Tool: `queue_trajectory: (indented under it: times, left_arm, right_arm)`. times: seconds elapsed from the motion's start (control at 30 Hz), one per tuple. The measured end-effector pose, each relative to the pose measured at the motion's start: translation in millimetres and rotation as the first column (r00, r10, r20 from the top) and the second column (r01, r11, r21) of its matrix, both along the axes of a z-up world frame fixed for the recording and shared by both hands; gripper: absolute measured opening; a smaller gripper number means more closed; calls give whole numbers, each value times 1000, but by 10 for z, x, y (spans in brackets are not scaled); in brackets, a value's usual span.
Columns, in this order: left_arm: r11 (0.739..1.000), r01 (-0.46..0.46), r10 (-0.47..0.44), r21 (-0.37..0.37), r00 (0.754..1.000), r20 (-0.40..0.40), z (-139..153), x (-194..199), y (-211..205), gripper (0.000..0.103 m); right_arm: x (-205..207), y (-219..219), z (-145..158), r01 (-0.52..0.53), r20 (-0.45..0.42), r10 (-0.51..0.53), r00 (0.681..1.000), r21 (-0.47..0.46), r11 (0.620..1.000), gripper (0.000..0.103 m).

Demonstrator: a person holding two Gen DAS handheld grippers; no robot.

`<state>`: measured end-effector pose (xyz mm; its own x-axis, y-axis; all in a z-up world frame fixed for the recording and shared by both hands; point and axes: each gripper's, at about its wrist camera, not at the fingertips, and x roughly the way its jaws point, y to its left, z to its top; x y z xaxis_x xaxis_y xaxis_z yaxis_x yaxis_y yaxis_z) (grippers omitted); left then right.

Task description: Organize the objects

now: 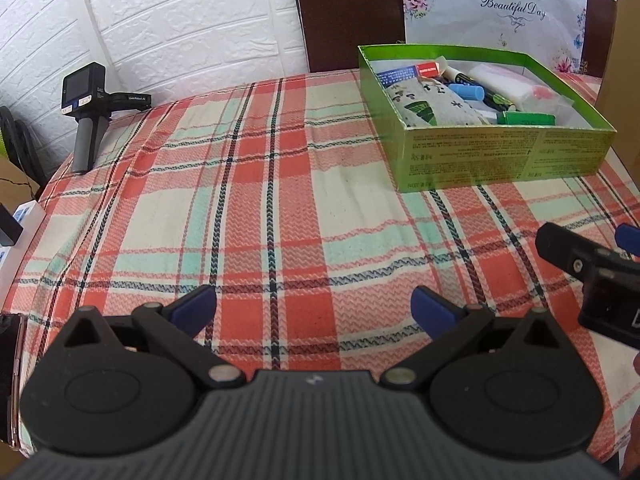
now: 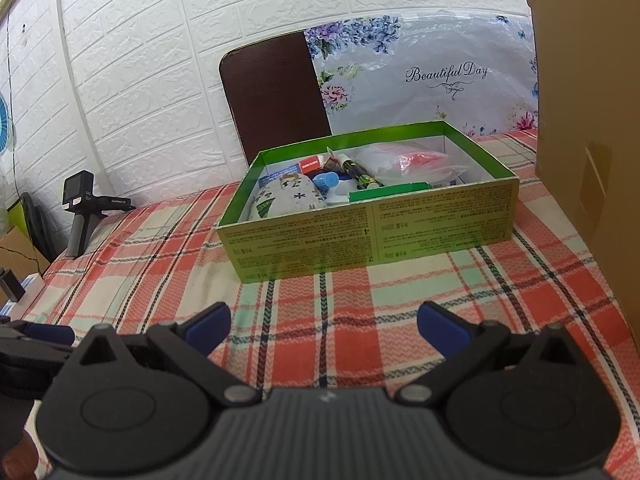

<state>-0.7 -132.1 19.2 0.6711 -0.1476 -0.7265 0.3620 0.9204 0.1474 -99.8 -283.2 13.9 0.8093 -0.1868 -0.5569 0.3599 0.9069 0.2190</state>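
Note:
A green cardboard box (image 1: 508,152) stands on the plaid tablecloth (image 1: 260,208) at the far right; it also shows in the right wrist view (image 2: 368,236). Inside lie several items: a patterned grey pouch (image 2: 286,200), a blue cap (image 2: 326,180), a green stick (image 2: 388,192), a red small box (image 2: 310,165), a plastic bag (image 2: 404,160). My left gripper (image 1: 314,310) is open and empty, low over the cloth. My right gripper (image 2: 323,330) is open and empty, in front of the box; its fingers (image 1: 568,248) show at the right edge of the left wrist view.
A black handheld camera on a grip (image 1: 86,120) stands at the table's far left corner. A brown cardboard panel (image 2: 588,140) rises at the right. A dark chair back (image 2: 276,96) and a floral bag (image 2: 432,84) sit behind the table against a white brick wall.

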Motion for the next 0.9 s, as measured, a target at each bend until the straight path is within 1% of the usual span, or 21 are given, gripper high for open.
queue_trajectory:
  times: [0.13,0.4,0.9]
  left_arm:
    - [1000,-2,2,-8,1000,-8,0,4,7,103]
    - [1000,-5,5,-8,1000,7,20,-16,-4,103]
    - [1000,-7,7,-10,1000,5,14,-23,-12,103]
  right_arm:
    - [-2,0,0,0,0,0,1000,1,1000,103]
    - [-11,7,-8,4,2,-4,1000,2,1000,103]
    - [-15,-3,-11,3,1,-3,1000,4,1000,103]
